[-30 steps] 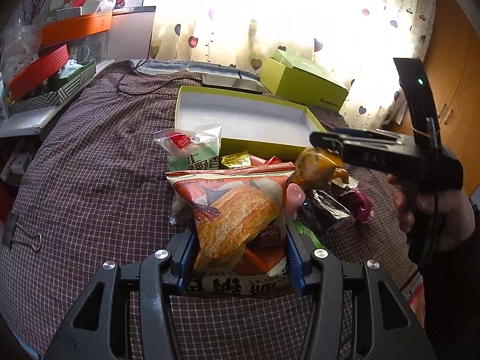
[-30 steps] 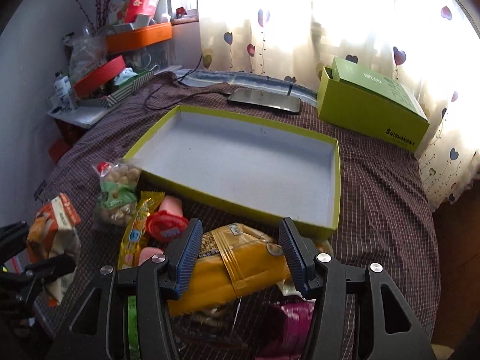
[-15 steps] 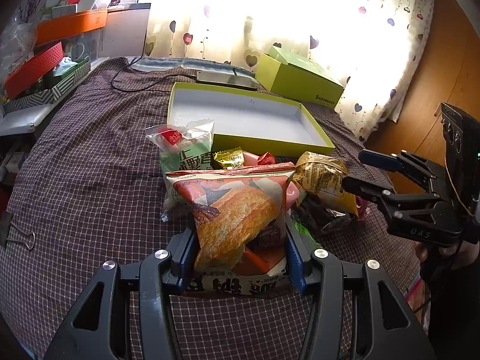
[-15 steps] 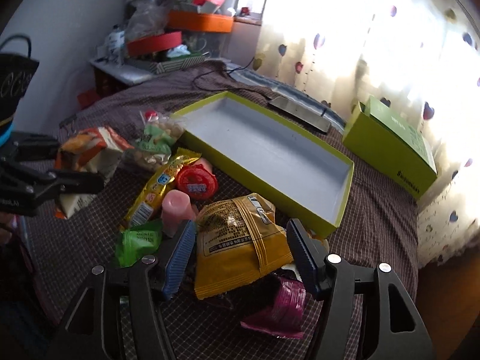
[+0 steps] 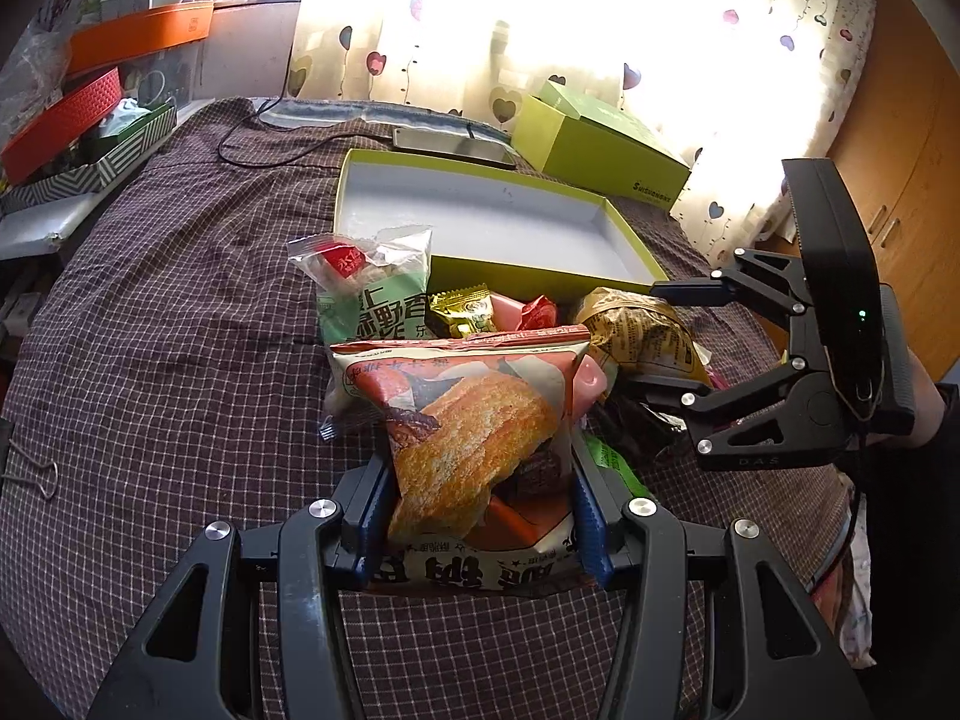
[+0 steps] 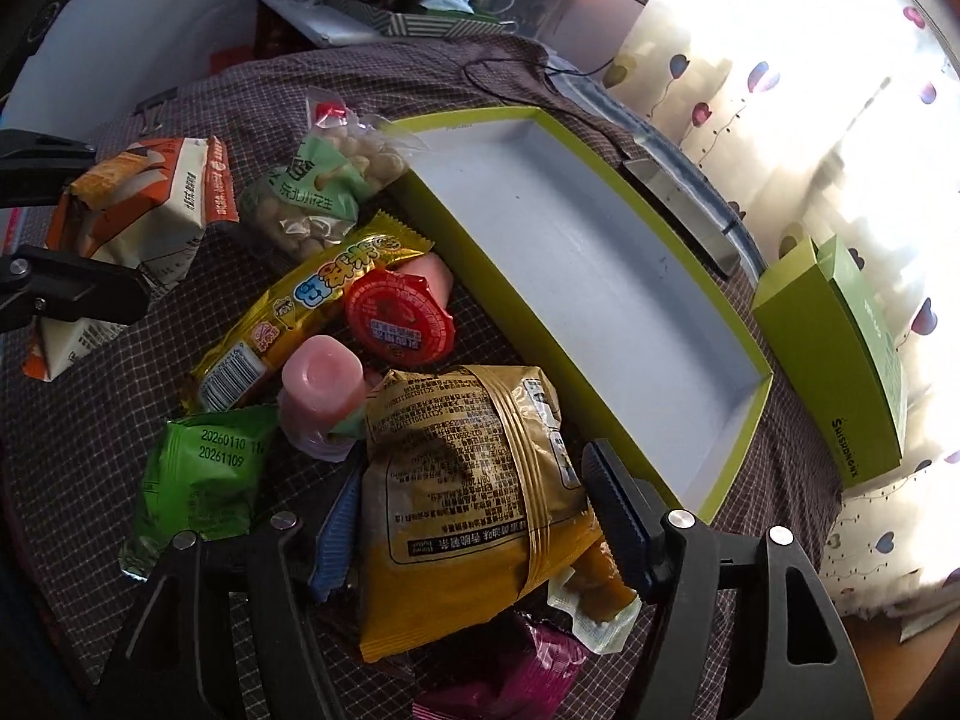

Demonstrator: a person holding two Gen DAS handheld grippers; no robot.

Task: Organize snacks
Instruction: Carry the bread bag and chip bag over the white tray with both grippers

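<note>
Crinkled foil and plastic make up the heap of snacks lying on the checked cloth of the desk, just short of the shallow green tray, which is empty and evidently meant to receive them. The orange-and-white bread packet is clamped between the pads of the left hand-held gripper, its jaws partly closed on the packet's sides so that it is kept upright and clear of the heap, ready, it seems, to be carried forward to the tray. The right hand-held gripper is spread to its widest, its jaws having just been opening, and the yellow snack bag lies between them without being pressed; it is judged to be released rather than gripped. Ahead of the left gripper, between it and the tray, the peanut bag and small wrapped sweets are piled and would have to be passed over. To the left of the right gripper lie the green sachet, a pink jelly cup and a long gold packet; a magenta wrapper lies partly beneath the yellow bag. Beyond the tray stands a closed green box.
</note>
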